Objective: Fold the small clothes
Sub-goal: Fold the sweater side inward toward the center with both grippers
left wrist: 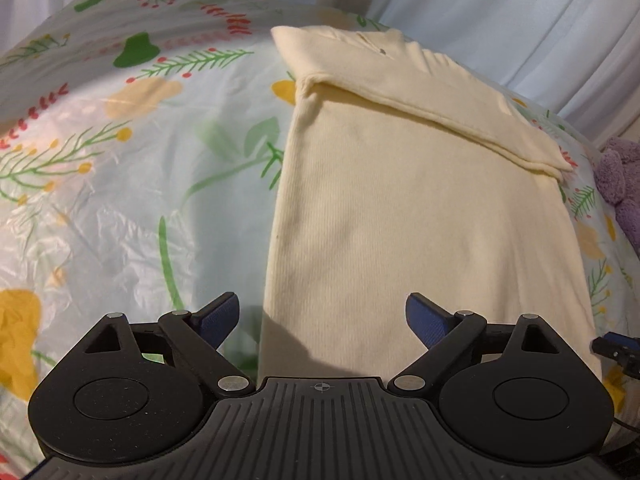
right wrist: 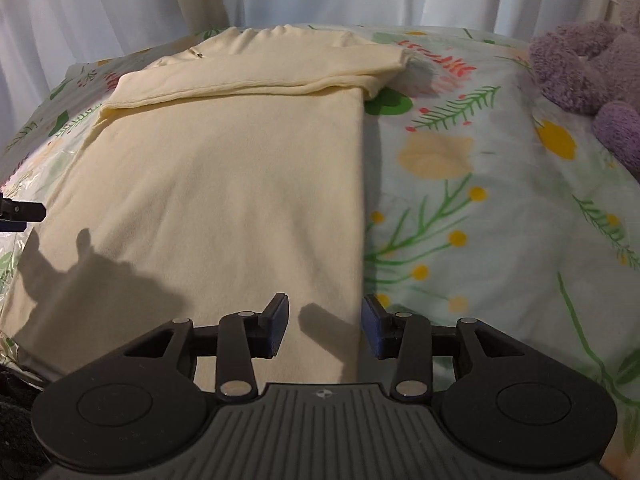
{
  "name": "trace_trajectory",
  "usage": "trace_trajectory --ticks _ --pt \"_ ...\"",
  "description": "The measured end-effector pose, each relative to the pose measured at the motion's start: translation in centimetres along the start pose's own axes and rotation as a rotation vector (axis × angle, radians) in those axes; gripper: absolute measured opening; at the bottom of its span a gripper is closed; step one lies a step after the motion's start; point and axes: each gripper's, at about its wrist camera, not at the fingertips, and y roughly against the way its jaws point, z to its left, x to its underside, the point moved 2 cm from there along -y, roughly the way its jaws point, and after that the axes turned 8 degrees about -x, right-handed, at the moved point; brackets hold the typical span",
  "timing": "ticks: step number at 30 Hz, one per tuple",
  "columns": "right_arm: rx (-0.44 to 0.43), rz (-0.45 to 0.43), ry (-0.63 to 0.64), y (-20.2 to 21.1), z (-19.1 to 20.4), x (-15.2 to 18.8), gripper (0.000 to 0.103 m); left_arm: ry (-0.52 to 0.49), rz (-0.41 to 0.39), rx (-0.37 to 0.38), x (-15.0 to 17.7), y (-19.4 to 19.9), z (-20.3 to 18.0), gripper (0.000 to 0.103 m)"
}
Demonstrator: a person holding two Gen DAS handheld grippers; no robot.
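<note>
A cream-yellow garment (left wrist: 420,208) lies flat on the floral cover, its sides folded in to a long panel and a sleeve folded across the far end (left wrist: 432,92). My left gripper (left wrist: 322,320) hovers wide open over the garment's near left corner with nothing between its fingers. In the right wrist view the same garment (right wrist: 224,184) fills the left half. My right gripper (right wrist: 325,326) stands partly open above the garment's near right edge, and its pads press on nothing. The tip of the left gripper (right wrist: 20,212) shows at the left border.
The floral plastic cover (left wrist: 120,184) spreads left of the garment and also right of it (right wrist: 480,208). A purple plush toy (right wrist: 592,80) sits at the far right. White curtains (left wrist: 520,20) hang behind the surface.
</note>
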Motion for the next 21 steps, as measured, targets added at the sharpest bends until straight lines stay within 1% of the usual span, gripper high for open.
trace_trajectory --ticks 2,4,5,9,12,14,16,17,19,21 --pt "0.012 0.015 -0.032 0.7 -1.3 1.0 0.045 -0.014 0.035 0.02 1.2 0.3 0.1 0.092" --pt "-0.007 0.03 -0.059 1.1 -2.2 1.9 0.045 -0.037 0.061 0.026 2.0 0.3 0.2 0.085" --pt "-0.025 0.032 -0.068 1.3 -2.4 2.3 0.045 -0.042 0.074 0.031 2.3 0.4 0.3 0.083" --pt "-0.096 0.055 -0.095 1.2 -2.4 2.8 0.045 -0.067 0.105 0.056 3.1 0.9 0.3 0.075" --pt "-0.149 0.08 -0.107 1.1 -1.9 3.3 0.045 -0.102 0.132 0.067 3.9 1.3 0.4 0.071" --pt "-0.161 0.08 -0.096 1.1 -1.6 3.6 0.045 -0.121 0.144 0.073 4.4 1.6 0.5 0.07" --pt "-0.173 0.085 -0.095 1.2 -1.5 3.6 0.045 -0.147 0.162 0.071 4.7 1.9 0.5 0.064" --pt "-0.183 0.086 -0.104 1.2 -1.6 3.6 0.044 -0.155 0.168 0.073 4.8 2.0 0.5 0.061" --pt "-0.205 0.093 -0.114 1.1 -1.6 3.6 0.027 -0.148 0.183 0.089 4.8 2.0 0.6 0.051" --pt "-0.206 0.092 -0.104 1.0 -1.4 3.6 0.024 -0.149 0.189 0.09 4.8 1.9 0.6 0.045"
